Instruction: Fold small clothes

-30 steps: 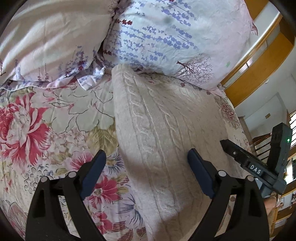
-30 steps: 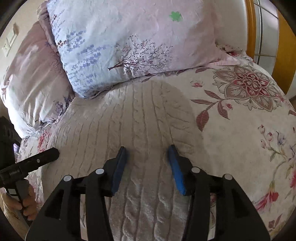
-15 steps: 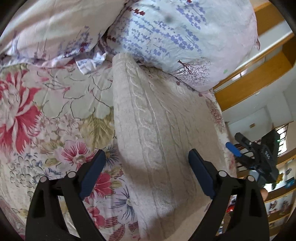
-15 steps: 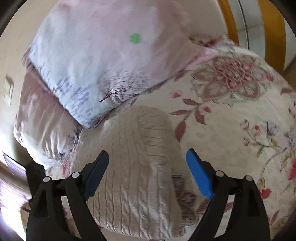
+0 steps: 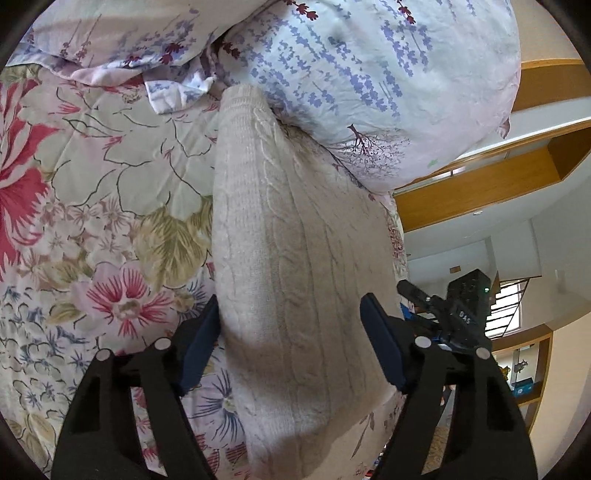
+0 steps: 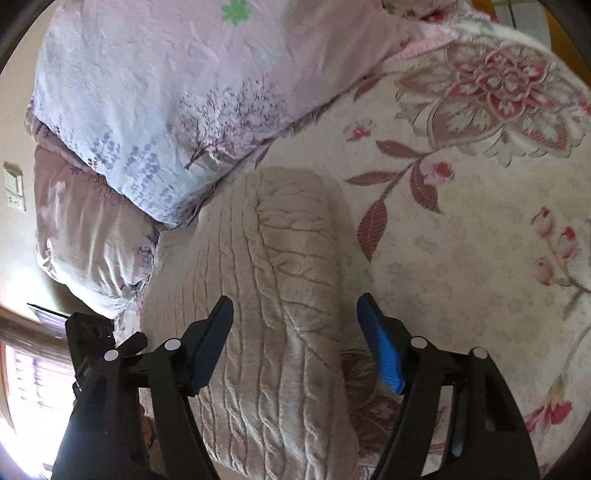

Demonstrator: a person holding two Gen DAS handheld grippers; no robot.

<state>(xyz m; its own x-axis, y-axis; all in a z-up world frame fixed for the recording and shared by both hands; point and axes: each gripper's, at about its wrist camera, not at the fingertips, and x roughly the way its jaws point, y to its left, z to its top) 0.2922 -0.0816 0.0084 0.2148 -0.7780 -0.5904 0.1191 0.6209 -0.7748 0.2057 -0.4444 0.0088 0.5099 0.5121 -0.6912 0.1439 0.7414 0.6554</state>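
Observation:
A beige cable-knit garment lies folded in a long block on a floral bedspread, its far end against the pillows. My left gripper is open and empty, its fingers on either side of the garment's near part. In the right wrist view the same garment runs from the pillow towards me. My right gripper is open and empty above its near end. The right gripper also shows in the left wrist view, beyond the garment's right edge.
Two pillows, a pale blue and pink one and a pinkish one, lie at the head of the bed. A wooden frame stands to the right. The bedspread lies bare right of the garment.
My right gripper opened wide and drew back from the garment. My left gripper stayed open and moved closer over the garment's near end.

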